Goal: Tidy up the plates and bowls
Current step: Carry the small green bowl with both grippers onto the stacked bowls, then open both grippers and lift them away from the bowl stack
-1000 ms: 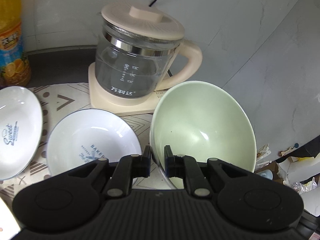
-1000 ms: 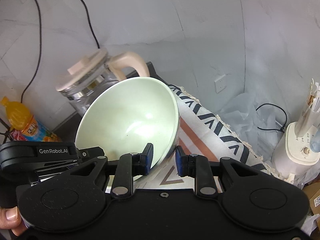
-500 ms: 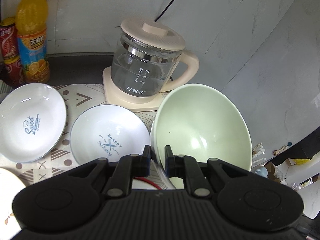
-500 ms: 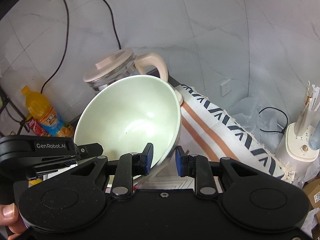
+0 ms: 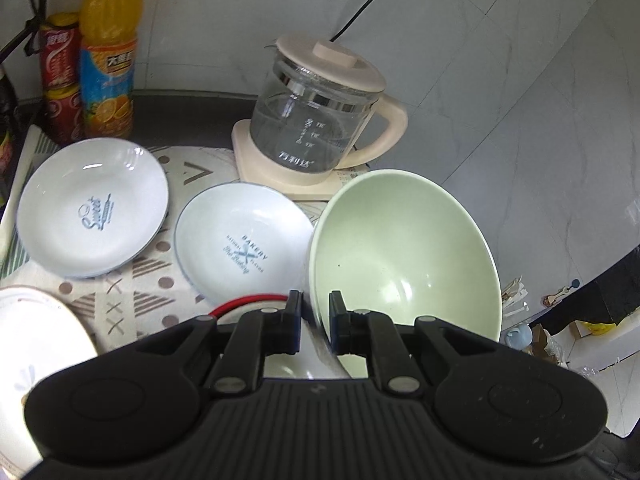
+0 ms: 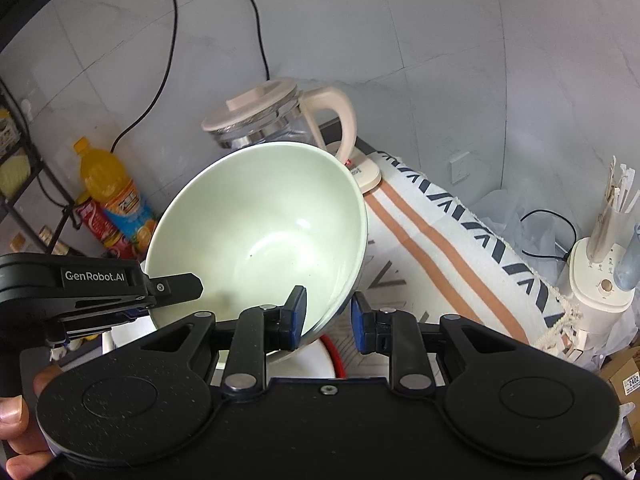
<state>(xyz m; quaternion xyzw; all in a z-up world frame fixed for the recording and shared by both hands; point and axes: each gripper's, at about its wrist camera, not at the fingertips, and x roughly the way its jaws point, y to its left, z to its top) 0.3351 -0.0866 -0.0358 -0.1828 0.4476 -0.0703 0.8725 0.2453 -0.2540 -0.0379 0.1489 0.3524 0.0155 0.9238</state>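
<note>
The left tongs [image 5: 314, 320] are pinching the near rim of a green bowl [image 5: 404, 256], and the right tongs [image 6: 328, 316] are gripping the same bowl [image 6: 260, 232] on its right rim. The bowl is hanging tilted in the air above a patterned cloth [image 5: 132, 300]. Two white plates are lying on the cloth to the left, one with blue "Bakery" writing [image 5: 240, 244] and one farther left [image 5: 92, 208]. A glass kettle [image 5: 320, 120] is standing at the far side, and an orange drink bottle [image 5: 108, 56] is standing far left
</note>
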